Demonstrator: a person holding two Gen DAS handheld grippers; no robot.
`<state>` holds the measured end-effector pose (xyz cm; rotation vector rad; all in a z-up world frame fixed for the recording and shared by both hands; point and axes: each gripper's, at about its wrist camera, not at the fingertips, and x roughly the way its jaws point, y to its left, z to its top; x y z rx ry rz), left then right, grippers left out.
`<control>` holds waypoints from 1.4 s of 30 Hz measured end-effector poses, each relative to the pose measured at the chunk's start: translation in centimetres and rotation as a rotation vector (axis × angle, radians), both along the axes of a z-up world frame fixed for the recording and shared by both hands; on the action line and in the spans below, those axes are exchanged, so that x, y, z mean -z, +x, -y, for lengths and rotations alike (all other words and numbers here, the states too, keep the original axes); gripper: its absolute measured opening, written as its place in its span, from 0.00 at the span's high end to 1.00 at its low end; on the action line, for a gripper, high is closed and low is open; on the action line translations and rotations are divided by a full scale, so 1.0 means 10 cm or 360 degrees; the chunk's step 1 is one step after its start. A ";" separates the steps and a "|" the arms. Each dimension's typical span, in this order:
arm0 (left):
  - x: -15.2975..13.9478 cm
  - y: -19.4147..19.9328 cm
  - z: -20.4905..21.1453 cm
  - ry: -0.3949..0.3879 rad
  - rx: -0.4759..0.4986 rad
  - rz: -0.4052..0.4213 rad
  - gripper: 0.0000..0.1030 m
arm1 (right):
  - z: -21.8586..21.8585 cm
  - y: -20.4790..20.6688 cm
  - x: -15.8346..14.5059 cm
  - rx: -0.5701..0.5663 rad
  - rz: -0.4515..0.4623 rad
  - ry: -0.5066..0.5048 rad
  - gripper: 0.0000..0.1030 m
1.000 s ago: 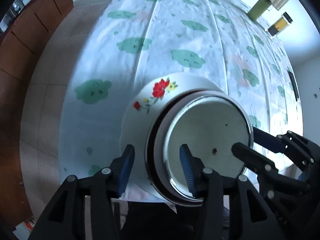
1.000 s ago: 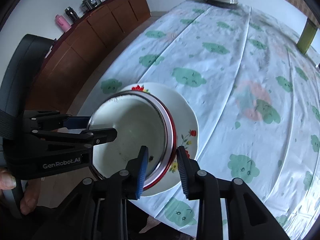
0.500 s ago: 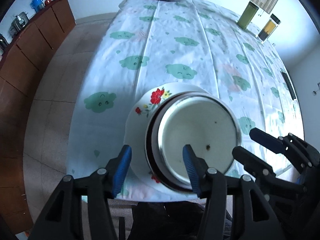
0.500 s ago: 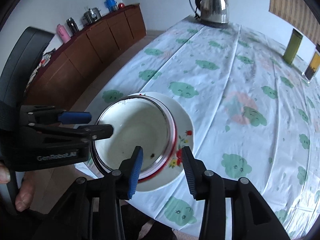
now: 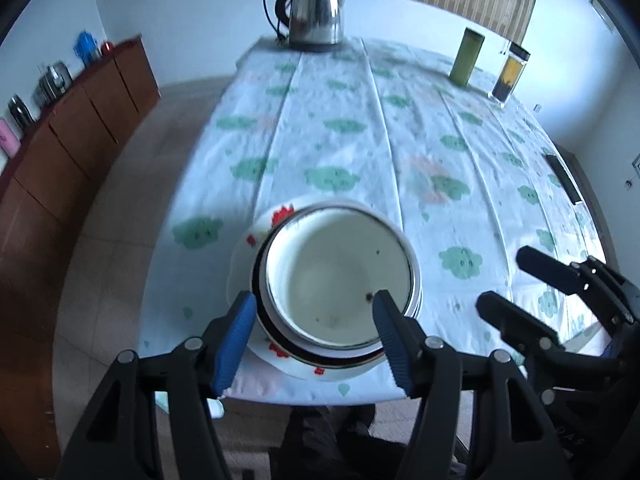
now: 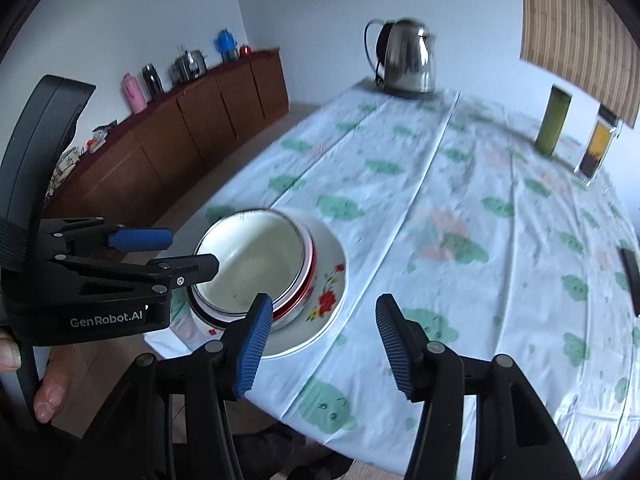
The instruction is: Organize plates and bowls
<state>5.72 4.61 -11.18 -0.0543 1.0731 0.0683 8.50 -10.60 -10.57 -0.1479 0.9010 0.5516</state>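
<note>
Motion blur softens the cloth point(image 5: 352, 128) pattern, and the stack's lower layers are hard to separate. The bowl point(image 5: 340, 276) sits nested on a flowered plate point(image 6: 328, 280) at the table's near edge. Left gripper point(image 5: 314, 340): released, jaws just widened, straddling the bowl's near rim without contact. Right gripper point(image 6: 324, 344): released, jaws just widened, nothing between them, bowl just to its left. Beyond the stack the cloth lies open up to the kettle point(image 5: 314, 10).

the bowl point(image 5: 340, 276) hides most of the plate point(image 5: 244, 256); far tablecloth point(image 6: 400, 148) prints blur; the cabinet point(image 5: 60, 152) is cut off left.
</note>
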 end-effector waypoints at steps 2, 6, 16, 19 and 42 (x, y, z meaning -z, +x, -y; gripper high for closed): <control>-0.05 -0.02 0.01 0.0024 -0.0006 0.0043 0.38 | 0.04 -0.03 -0.05 0.0003 0.0052 0.0003 0.45; -0.10 -0.03 0.03 0.0042 -0.0020 0.0076 0.37 | 0.10 -0.05 -0.08 0.0011 0.0071 0.0022 0.45; -0.29 -0.19 0.16 0.0215 -0.0006 0.0325 0.35 | 0.25 -0.20 -0.31 0.0081 0.0327 0.0066 0.40; -0.35 -0.23 0.18 0.0224 0.0003 0.0382 0.34 | 0.29 -0.27 -0.39 0.0101 0.0426 0.0085 0.38; -0.60 -0.40 0.29 0.0248 -0.0028 0.0554 0.29 | 0.46 -0.46 -0.59 0.0104 0.0636 0.0128 0.31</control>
